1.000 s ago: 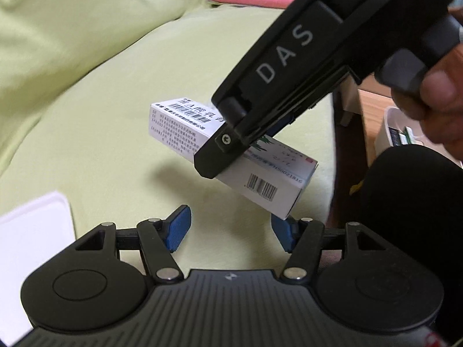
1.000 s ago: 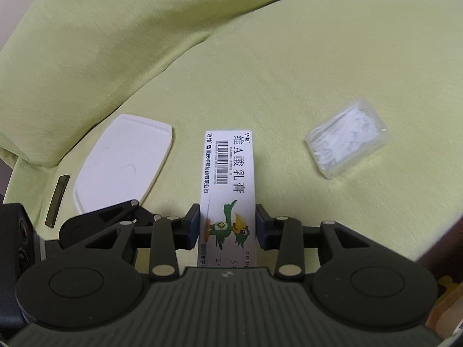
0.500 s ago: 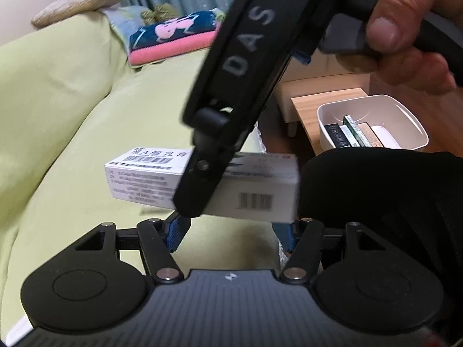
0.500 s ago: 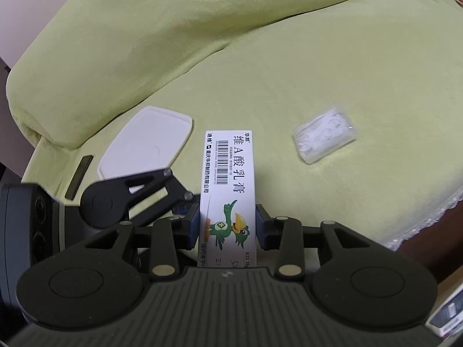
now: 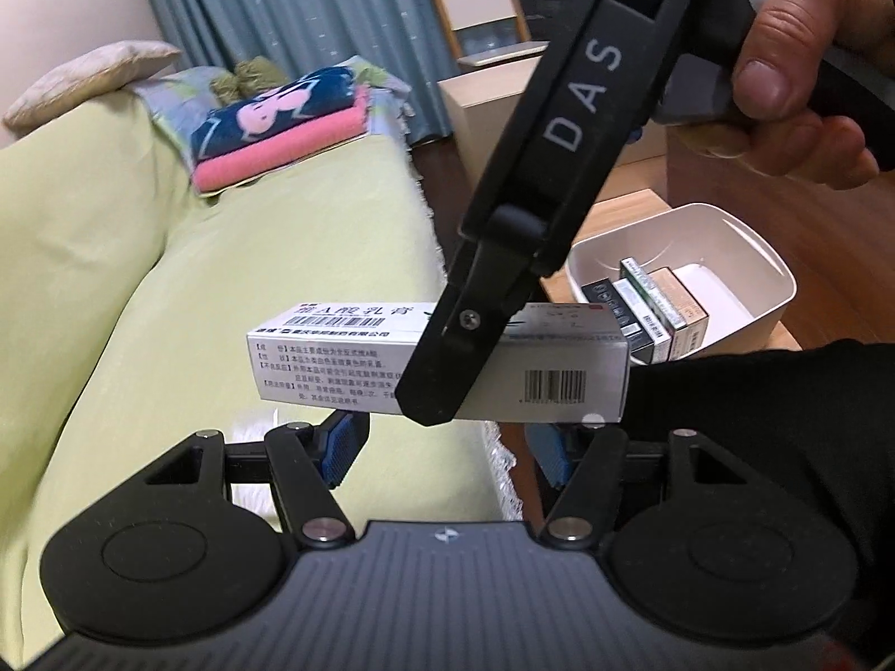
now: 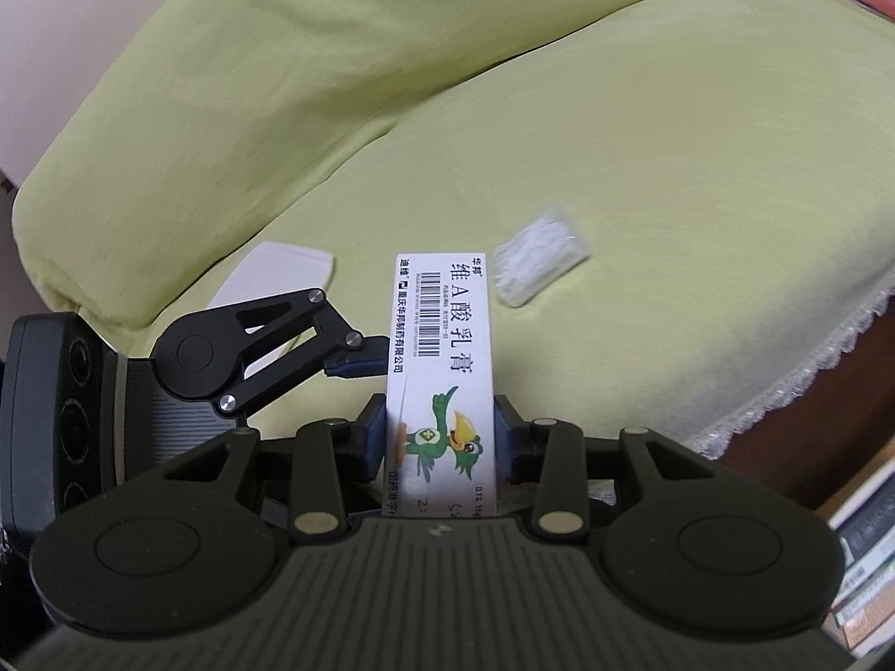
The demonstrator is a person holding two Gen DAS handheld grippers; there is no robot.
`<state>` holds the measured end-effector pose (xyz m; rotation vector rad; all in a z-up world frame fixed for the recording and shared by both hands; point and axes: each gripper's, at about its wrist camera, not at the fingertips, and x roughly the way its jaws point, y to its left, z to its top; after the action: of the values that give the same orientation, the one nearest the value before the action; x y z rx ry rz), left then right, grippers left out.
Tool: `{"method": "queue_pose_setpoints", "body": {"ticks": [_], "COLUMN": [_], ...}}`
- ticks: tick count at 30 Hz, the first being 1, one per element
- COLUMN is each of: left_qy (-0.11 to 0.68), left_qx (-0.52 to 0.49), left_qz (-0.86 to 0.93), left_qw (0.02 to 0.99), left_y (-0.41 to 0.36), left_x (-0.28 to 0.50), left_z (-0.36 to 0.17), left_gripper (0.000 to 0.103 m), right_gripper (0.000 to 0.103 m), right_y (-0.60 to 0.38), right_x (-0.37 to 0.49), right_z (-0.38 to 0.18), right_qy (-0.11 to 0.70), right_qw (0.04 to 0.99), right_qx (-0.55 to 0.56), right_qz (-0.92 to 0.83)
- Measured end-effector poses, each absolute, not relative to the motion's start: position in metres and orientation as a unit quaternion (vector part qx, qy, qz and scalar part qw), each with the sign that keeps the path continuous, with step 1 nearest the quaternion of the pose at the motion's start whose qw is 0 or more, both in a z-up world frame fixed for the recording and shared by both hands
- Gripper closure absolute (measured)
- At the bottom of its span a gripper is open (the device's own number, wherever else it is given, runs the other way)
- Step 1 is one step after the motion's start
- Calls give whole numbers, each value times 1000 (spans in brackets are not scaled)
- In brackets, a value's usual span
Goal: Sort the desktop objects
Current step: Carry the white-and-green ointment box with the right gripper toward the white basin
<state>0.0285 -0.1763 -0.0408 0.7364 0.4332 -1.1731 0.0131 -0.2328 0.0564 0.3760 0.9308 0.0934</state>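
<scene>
A white medicine box with a green bird print and barcodes is clamped between the blue pads of my right gripper, which is shut on it. In the left wrist view the same box hangs level in the air, just beyond my open left gripper, with the right gripper's black finger across its side. A white bin with several small boxes standing upright inside sits on a wooden surface to the right, behind the held box.
A green-covered sofa fills the background. On it lie a clear packet of white sticks and a flat white lid. Folded pink and blue towels sit at the sofa's far end. A hand holds the right gripper.
Both grippers have swung right, away from the sofa seat, carrying the box toward the white bin. The box now hangs level, and the bin has come into the left wrist view.
</scene>
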Motion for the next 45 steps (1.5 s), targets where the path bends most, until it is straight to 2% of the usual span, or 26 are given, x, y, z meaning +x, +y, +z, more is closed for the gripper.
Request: {"method": "queue_pose_setpoints", "body": {"ticks": [23, 45], "left_qy": [149, 158], "left_qx": [375, 388], "left_qz": [-645, -699], "left_qw": [649, 579], "left_y": [-336, -415], "left_x": [-5, -43], "left_z": [-35, -73], "left_gripper": [39, 39], "right_gripper": [69, 69], "right_y": [-346, -407], "right_x": [-100, -187], "right_z": [67, 33], "right_qy": [390, 370], "right_qw": [885, 861], "right_qx": [234, 291], "right_qz": [-100, -192]}}
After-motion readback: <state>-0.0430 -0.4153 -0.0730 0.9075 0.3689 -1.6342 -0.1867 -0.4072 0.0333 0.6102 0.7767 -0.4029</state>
